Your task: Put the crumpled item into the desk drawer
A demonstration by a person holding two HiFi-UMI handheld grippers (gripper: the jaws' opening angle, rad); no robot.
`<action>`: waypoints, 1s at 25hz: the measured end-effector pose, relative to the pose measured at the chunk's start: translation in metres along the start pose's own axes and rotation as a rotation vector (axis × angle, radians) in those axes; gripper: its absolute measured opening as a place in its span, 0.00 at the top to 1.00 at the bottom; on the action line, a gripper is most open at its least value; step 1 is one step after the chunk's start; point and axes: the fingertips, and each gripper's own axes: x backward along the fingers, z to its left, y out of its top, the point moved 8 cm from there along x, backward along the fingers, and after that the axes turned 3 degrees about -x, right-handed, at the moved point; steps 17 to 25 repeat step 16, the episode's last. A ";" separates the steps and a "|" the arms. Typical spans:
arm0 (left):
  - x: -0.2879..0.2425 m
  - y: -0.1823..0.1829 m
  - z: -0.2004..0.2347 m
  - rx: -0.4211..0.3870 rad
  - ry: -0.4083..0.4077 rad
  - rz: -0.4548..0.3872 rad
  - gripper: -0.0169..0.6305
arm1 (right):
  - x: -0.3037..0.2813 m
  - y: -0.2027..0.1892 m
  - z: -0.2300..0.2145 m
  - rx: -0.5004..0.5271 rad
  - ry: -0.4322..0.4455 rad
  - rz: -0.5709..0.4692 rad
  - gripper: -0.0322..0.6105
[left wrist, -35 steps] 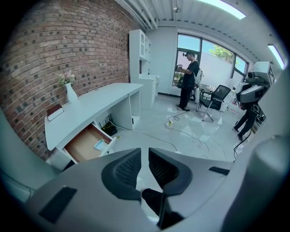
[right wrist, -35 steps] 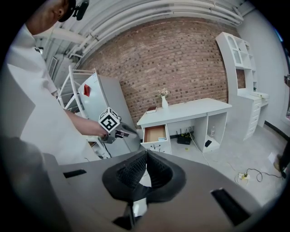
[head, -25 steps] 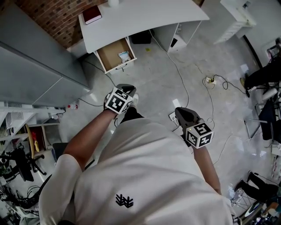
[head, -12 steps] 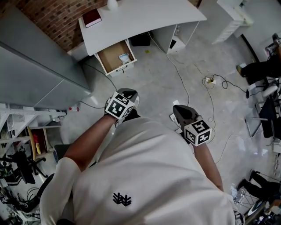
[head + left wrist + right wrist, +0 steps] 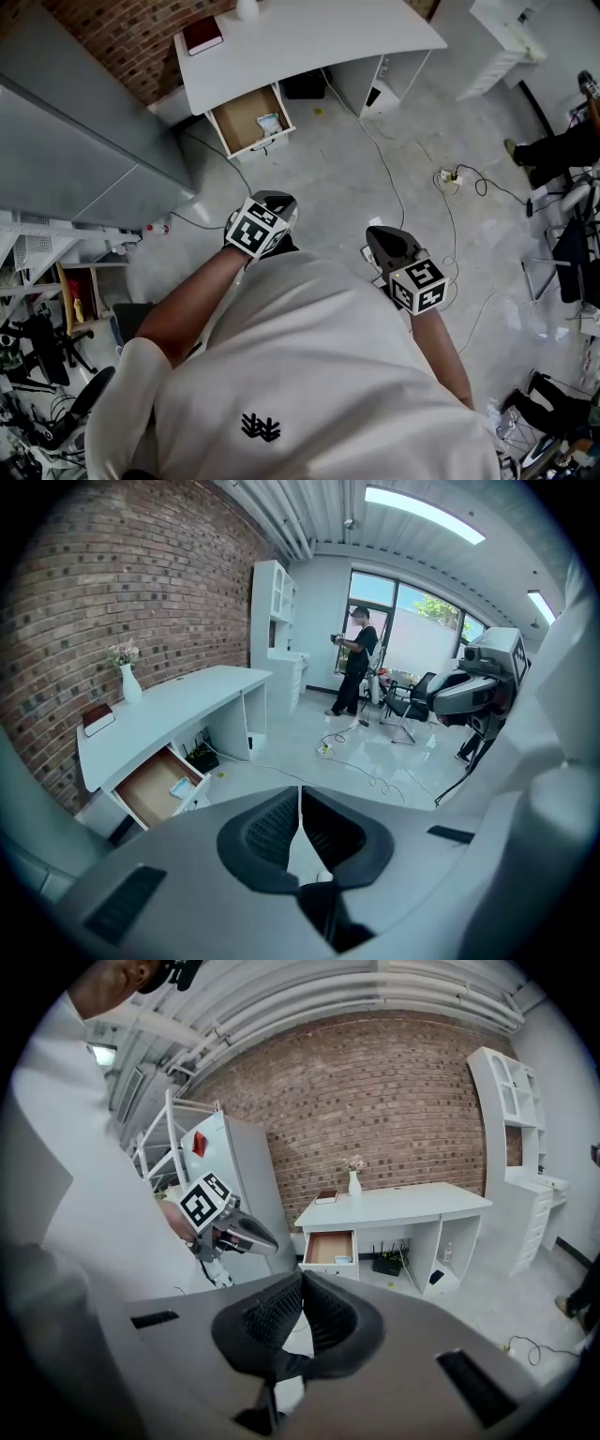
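The white desk (image 5: 309, 42) stands ahead with its drawer (image 5: 242, 116) pulled open. A pale crumpled item (image 5: 269, 123) lies inside at the drawer's front right corner; it also shows as the item (image 5: 181, 787) and the item (image 5: 342, 1259) in the two gripper views. My left gripper (image 5: 274, 198) is held at chest height, well back from the desk, shut with nothing between its pads (image 5: 300, 796). My right gripper (image 5: 380, 234) hangs beside it, also shut and empty (image 5: 302, 1284). The left gripper (image 5: 251, 1232) shows in the right gripper view.
A red book (image 5: 202, 34) and a small vase (image 5: 247, 8) sit on the desk. A grey cabinet (image 5: 75, 131) stands to the left. Cables and a power strip (image 5: 448, 174) lie on the floor to the right. A person (image 5: 358, 658) stands by the window.
Both grippers have drifted only slightly while staying near the chest. The drawer and the crumpled item in it have not moved.
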 end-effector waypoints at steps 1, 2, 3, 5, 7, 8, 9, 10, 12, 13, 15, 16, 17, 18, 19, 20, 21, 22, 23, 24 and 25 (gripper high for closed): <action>0.000 -0.001 -0.001 0.001 0.000 0.001 0.93 | 0.000 -0.001 0.000 0.002 0.000 0.002 0.90; -0.001 -0.001 -0.002 0.001 0.000 0.002 0.93 | 0.001 -0.003 0.000 0.002 0.000 0.003 0.90; -0.002 -0.001 -0.003 0.000 -0.001 0.004 0.93 | 0.002 -0.004 0.000 0.001 0.000 0.003 0.90; -0.004 -0.002 -0.005 -0.002 -0.003 0.008 0.93 | 0.002 -0.006 -0.002 -0.003 -0.001 0.002 0.90; -0.007 -0.002 -0.006 -0.004 -0.006 0.012 0.93 | 0.003 -0.009 -0.003 -0.008 -0.002 0.000 0.90; -0.009 -0.003 -0.006 -0.005 -0.007 0.014 0.93 | 0.003 -0.010 -0.003 -0.010 -0.003 -0.001 0.90; -0.010 -0.003 -0.006 -0.006 -0.008 0.017 0.93 | 0.002 -0.012 -0.003 -0.012 -0.003 -0.001 0.90; -0.012 -0.003 -0.006 -0.007 -0.009 0.019 0.93 | 0.002 -0.014 -0.003 -0.015 -0.004 -0.001 0.90; -0.014 -0.004 -0.006 -0.011 -0.008 0.023 0.93 | 0.002 -0.017 -0.004 -0.021 -0.006 -0.001 0.90; -0.016 -0.003 -0.005 -0.012 -0.008 0.024 0.93 | 0.002 -0.019 -0.005 -0.023 -0.007 -0.002 0.90; -0.020 -0.002 -0.004 -0.014 -0.008 0.027 0.93 | 0.003 -0.021 -0.008 -0.028 -0.010 -0.004 0.90; -0.022 -0.001 -0.003 -0.014 -0.009 0.028 0.93 | 0.003 -0.022 -0.009 -0.030 -0.012 -0.006 0.90; -0.022 -0.001 -0.003 -0.014 -0.009 0.028 0.93 | 0.003 -0.022 -0.009 -0.030 -0.012 -0.006 0.90; -0.022 -0.001 -0.003 -0.014 -0.009 0.028 0.93 | 0.003 -0.022 -0.009 -0.030 -0.012 -0.006 0.90; -0.022 -0.001 -0.003 -0.014 -0.009 0.028 0.93 | 0.003 -0.022 -0.009 -0.030 -0.012 -0.006 0.90; -0.022 -0.001 -0.003 -0.014 -0.009 0.028 0.93 | 0.003 -0.022 -0.009 -0.030 -0.012 -0.006 0.90; -0.022 -0.001 -0.003 -0.014 -0.009 0.028 0.93 | 0.003 -0.022 -0.009 -0.030 -0.012 -0.006 0.90; -0.022 -0.001 -0.003 -0.014 -0.009 0.028 0.93 | 0.003 -0.022 -0.009 -0.030 -0.012 -0.006 0.90; -0.022 -0.001 -0.003 -0.014 -0.009 0.028 0.93 | 0.003 -0.022 -0.009 -0.030 -0.012 -0.006 0.90; -0.022 -0.001 -0.003 -0.014 -0.009 0.028 0.93 | 0.003 -0.022 -0.009 -0.030 -0.012 -0.006 0.90; -0.022 -0.001 -0.003 -0.014 -0.009 0.028 0.93 | 0.003 -0.022 -0.009 -0.030 -0.012 -0.006 0.90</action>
